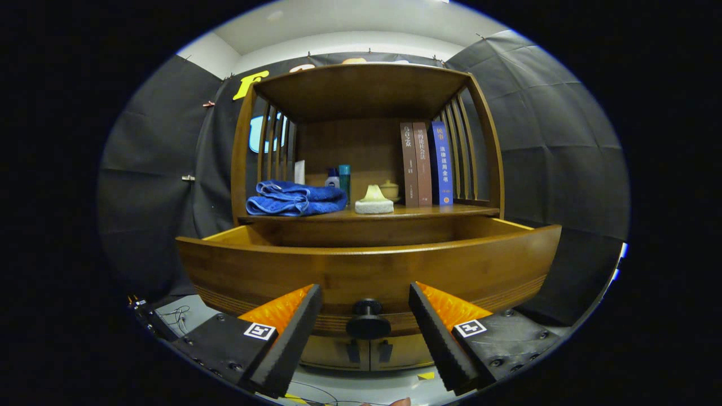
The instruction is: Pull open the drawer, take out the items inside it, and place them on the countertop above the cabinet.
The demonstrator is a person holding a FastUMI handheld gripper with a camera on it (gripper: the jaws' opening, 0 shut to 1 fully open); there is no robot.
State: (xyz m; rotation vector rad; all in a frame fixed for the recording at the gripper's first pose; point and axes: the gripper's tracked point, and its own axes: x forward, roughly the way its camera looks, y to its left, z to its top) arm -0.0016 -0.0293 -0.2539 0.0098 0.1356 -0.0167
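The wooden drawer (369, 268) stands pulled out of the cabinet toward me, and its front panel hides what lies inside. Its dark round knob (368, 321) sits in the gap between my fingers, touching neither. My gripper (365, 307) is open, with both fingers level with the drawer front. Above the drawer is the countertop (445, 211). On it lie a folded blue towel (296, 198) and, just right of that, a pale cone-shaped item on a white base (374, 200).
Three upright books (426, 163) stand at the countertop's right end. Small bottles (339, 180) and a little lidded jar (389, 189) sit at the back. Slatted side rails and a wooden top shelf (361, 87) enclose the counter space. Cabinet doors (369, 352) show below the drawer.
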